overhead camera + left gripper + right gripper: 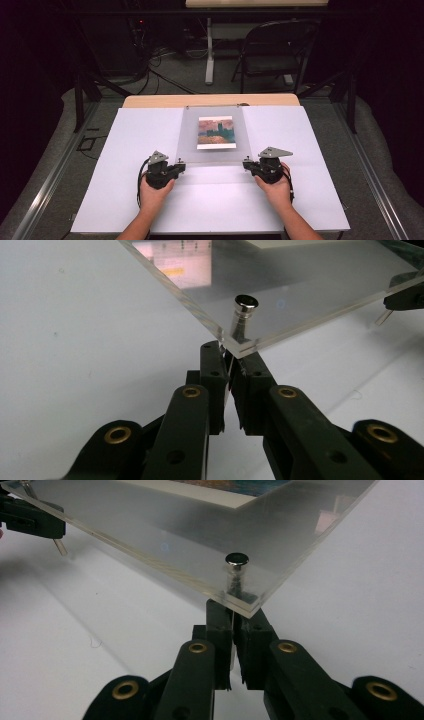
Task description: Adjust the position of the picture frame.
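Left gripper (181, 166): jaws closed tight, pinched on something thin right under the near-left corner of the clear acrylic frame (214, 152). In the left gripper view that looks like the shaft of the metal corner pin (243, 315), but can't tell for sure what the pads press. Right gripper (246, 165): same pose mirrored, jaws closed under the near-right corner, below its metal pin (235, 572). Both grippers point inward toward each other, lying low over the white sheet (125, 150). Left hand (152, 192) and right hand (276, 187) wrap the gripper bodies from behind, forearms come in from the bottom edge, angled slightly inward. Frame sits mid-table between the grippers; near edge appears raised off the sheet in both gripper views, far edge toward the wooden table (150, 101) strip. Painting print (216, 132) sandwiched inside the frame, near its far half.
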{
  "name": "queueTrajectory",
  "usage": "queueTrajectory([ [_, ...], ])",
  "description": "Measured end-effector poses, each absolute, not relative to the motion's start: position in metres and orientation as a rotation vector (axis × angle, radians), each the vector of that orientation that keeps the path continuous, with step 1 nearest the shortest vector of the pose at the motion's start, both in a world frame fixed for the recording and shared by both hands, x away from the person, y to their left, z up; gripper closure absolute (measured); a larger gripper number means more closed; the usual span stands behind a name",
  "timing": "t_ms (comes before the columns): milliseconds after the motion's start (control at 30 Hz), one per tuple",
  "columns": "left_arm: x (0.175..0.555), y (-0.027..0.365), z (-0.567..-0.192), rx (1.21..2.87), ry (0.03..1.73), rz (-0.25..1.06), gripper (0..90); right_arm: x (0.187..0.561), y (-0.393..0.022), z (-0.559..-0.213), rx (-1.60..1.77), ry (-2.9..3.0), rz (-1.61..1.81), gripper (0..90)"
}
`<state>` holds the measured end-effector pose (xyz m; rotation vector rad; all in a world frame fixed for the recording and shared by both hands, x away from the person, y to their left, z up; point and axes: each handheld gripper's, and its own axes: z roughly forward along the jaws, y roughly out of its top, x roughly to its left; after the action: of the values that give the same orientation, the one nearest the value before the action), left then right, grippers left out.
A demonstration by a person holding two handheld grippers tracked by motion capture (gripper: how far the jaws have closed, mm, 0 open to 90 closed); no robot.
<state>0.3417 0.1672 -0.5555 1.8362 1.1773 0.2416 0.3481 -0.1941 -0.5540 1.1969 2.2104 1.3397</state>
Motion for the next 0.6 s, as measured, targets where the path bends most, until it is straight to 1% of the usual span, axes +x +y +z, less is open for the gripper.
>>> queueTrajectory([
  [233, 0.3423, 0.1669, -0.5593, 1.856, 1.193, 0.238, 83.2, 0.3484, -0.1925, -0.5581, 1.200, 2.234, 1.315, 84.9],
  [600, 0.3419, 0.1683, -0.5622, 1.833, 1.197, 0.217, 81.8, 0.3482, -0.1938, -0.5627, 1.192, 2.233, 1.330, 84.9],
])
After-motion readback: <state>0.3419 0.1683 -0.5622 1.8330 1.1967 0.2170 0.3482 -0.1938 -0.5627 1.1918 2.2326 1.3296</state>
